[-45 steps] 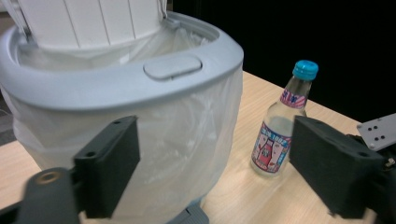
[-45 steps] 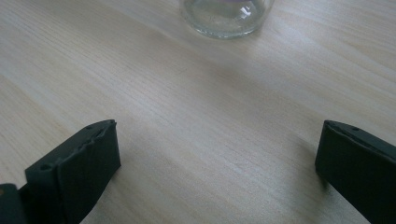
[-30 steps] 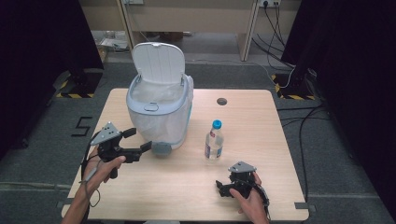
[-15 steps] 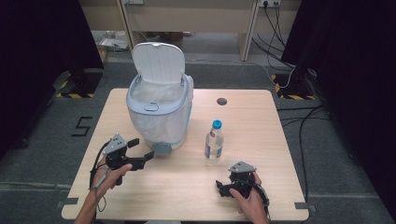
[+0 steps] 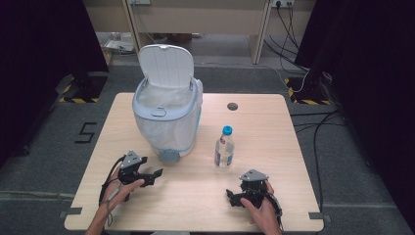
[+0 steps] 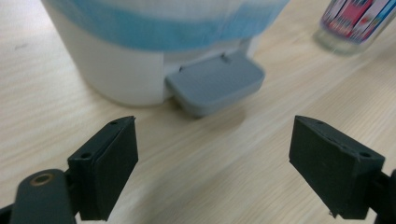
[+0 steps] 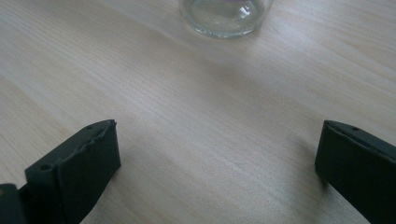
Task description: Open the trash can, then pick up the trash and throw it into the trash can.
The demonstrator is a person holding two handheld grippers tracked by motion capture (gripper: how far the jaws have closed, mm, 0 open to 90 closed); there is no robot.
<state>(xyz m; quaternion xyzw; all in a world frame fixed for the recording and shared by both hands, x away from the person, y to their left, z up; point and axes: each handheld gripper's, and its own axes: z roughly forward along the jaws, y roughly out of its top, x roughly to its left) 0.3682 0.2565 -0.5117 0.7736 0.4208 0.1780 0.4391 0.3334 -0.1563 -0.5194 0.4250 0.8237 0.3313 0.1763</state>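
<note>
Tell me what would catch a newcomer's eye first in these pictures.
The white pedal bin with its lid flipped up stands at the table's left-centre, a bag lining it. Just to its right a clear water bottle with a blue cap stands upright. Nearer the person, the left hand-held gripper faces the bin's grey pedal with its jaws open, and the right hand-held gripper sits low on the table, also open.

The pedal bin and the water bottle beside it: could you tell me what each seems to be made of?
Pedal bin: apparently matte white and grey plastic, moulded lid and pedal, with a thin translucent liner. Water bottle: clear, glossy, probably plastic, with a blue cap; its base glints.
</note>
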